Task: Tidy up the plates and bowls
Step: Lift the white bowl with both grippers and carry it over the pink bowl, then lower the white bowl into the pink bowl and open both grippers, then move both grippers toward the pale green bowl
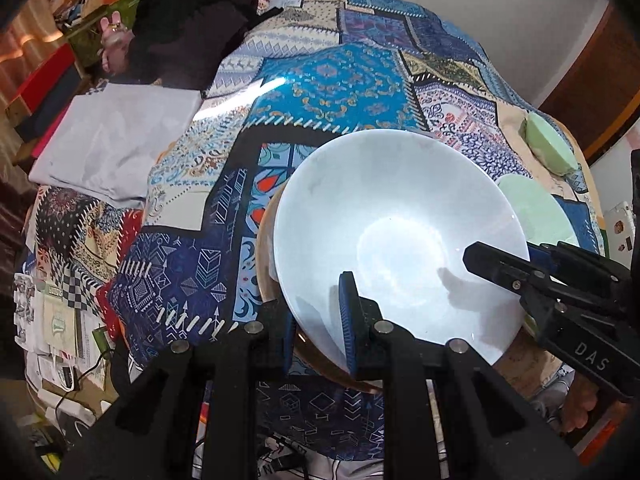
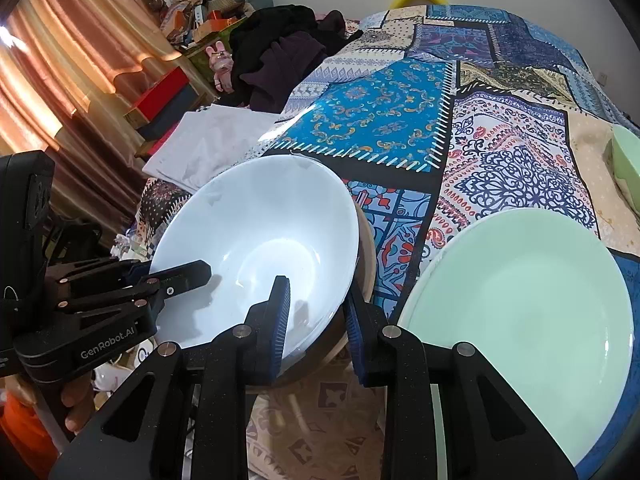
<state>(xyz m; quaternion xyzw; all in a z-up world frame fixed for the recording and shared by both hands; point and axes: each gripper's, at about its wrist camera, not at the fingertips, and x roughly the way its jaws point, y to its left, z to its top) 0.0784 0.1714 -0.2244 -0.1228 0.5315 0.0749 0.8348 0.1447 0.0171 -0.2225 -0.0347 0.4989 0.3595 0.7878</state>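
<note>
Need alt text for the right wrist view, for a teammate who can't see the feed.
Both grippers pinch the rim of a pale blue bowl nested in a brown bowl: the right gripper at its near edge, the left gripper from the left side. A mint green plate lies to the right on the patchwork tablecloth.

You have a table under a patchwork cloth (image 2: 400, 120). Landmark: green plate (image 2: 520, 312). Beside it sits the white bowl (image 2: 260, 240); beyond, a green dish (image 2: 624, 160); across the cloth, folded white fabric (image 2: 208, 148) and dark clothes (image 2: 280, 56).
</note>
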